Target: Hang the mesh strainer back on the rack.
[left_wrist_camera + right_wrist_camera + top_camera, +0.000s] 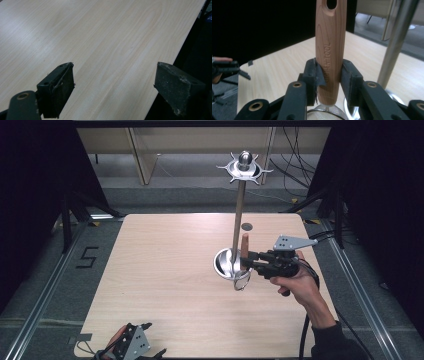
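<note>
Strainer (pixel 242 270) hanging upright beside the metal stand (pixel 239 215), wooden handle (pixel 329 57) pointing up and wire mesh bowl (pixel 242 282) dangling below, just over the stand's round base (pixel 225 262). Right gripper (pixel 248 260) clamping that handle between both black jaws, pads pressing against either side of the wood low down, near where handle meets mesh. Lettering reading "TOOL" running along the handle, with a hanging hole near its top end. Right hand (pixel 295 280) gripping the tool from the table's right side, grey plate (pixel 290 242) riding on top. Stand's pole (pixel 395 42) rising just beside the handle, not touching it, as far as can be told. Hook ring (pixel 244 169) crowning the pole, hooks all bare. Left gripper (pixel 115 92) resting at the near left corner of the wooden table (pixel 165 270), jaws gaping wide apart with nothing between them, hovering over bare wood by the table edge.
</note>
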`<state>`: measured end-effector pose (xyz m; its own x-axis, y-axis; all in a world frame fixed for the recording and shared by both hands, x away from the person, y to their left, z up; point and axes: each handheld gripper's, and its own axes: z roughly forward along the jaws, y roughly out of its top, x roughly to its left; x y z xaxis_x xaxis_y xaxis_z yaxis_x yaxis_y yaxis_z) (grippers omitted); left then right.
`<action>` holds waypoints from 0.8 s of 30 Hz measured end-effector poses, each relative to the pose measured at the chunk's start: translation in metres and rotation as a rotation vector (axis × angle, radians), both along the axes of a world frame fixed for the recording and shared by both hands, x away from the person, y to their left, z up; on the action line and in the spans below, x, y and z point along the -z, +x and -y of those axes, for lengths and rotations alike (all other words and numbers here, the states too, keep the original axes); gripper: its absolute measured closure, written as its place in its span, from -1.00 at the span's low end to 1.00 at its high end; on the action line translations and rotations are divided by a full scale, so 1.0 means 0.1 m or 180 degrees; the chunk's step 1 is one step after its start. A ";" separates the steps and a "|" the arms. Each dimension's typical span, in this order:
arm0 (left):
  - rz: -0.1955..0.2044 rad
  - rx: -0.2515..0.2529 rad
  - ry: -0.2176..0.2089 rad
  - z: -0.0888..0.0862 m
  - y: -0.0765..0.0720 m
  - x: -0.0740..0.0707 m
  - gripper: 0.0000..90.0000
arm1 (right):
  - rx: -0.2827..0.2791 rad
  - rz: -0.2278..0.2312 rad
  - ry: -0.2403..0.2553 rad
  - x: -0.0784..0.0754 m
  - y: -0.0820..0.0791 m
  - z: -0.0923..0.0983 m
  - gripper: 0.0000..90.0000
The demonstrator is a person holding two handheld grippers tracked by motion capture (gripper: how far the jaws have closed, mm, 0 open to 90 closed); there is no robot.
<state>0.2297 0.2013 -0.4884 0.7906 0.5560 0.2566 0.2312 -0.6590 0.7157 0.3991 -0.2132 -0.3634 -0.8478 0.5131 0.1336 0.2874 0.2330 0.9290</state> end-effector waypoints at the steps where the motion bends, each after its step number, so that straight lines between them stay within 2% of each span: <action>1: 0.0004 -0.0002 0.0030 0.00 0.00 0.00 -0.66 | 0.0026 -0.0009 0.0035 -0.07 0.01 0.01 0.53; 2: -0.0010 -0.0003 -0.0021 0.01 0.00 0.01 -0.66 | 0.0055 0.0025 0.0053 -0.11 0.02 0.03 0.53; 4: -0.0022 -0.0017 -0.0037 0.01 0.00 0.01 -0.66 | 0.0064 0.0007 0.0096 -0.14 0.02 0.03 0.53; 10: -0.0012 -0.0017 -0.0038 0.01 0.00 0.01 -0.66 | 0.0179 0.0138 0.0148 -0.43 0.08 0.11 0.53; 11: -0.0014 -0.0019 -0.0042 0.01 0.00 0.01 -0.66 | 0.0219 0.0121 0.0148 -0.47 0.08 0.13 0.53; 12: -0.0016 -0.0021 -0.0040 0.01 0.00 0.01 -0.66 | 0.0218 0.0166 0.0170 -0.50 0.10 0.14 0.53; 14: -0.0016 -0.0015 -0.0042 0.01 0.00 0.01 -0.66 | 0.0228 0.0166 0.0185 -0.53 0.11 0.15 0.53; 15: -0.0014 -0.0015 -0.0035 0.01 0.00 0.01 -0.66 | 0.0267 0.0251 0.0171 -0.56 0.13 0.16 0.53; 16: -0.0008 -0.0015 -0.0027 0.01 0.00 0.01 -0.66 | 0.0279 0.0203 0.0211 -0.61 0.13 0.17 0.53; 17: -0.0010 -0.0008 -0.0027 0.01 0.00 0.01 -0.66 | 0.0303 0.0262 0.0198 -0.64 0.15 0.18 0.53; 21: -0.0011 0.0007 -0.0012 0.01 0.00 0.00 -0.66 | 0.0363 0.0245 0.0225 -0.72 0.17 0.19 0.54; 23: -0.0006 -0.0012 -0.0034 0.01 0.00 0.01 -0.66 | 0.0374 0.0282 0.0238 -0.78 0.20 0.21 0.53; 24: -0.0013 -0.0013 -0.0042 0.01 0.00 0.01 -0.66 | 0.0379 0.0218 0.0252 -0.81 0.20 0.20 0.53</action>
<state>0.2299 0.2000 -0.4891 0.7893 0.5626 0.2460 0.2368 -0.6485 0.7234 0.4191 -0.2335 -0.2823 -0.7901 0.6008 0.1216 0.2439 0.1262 0.9616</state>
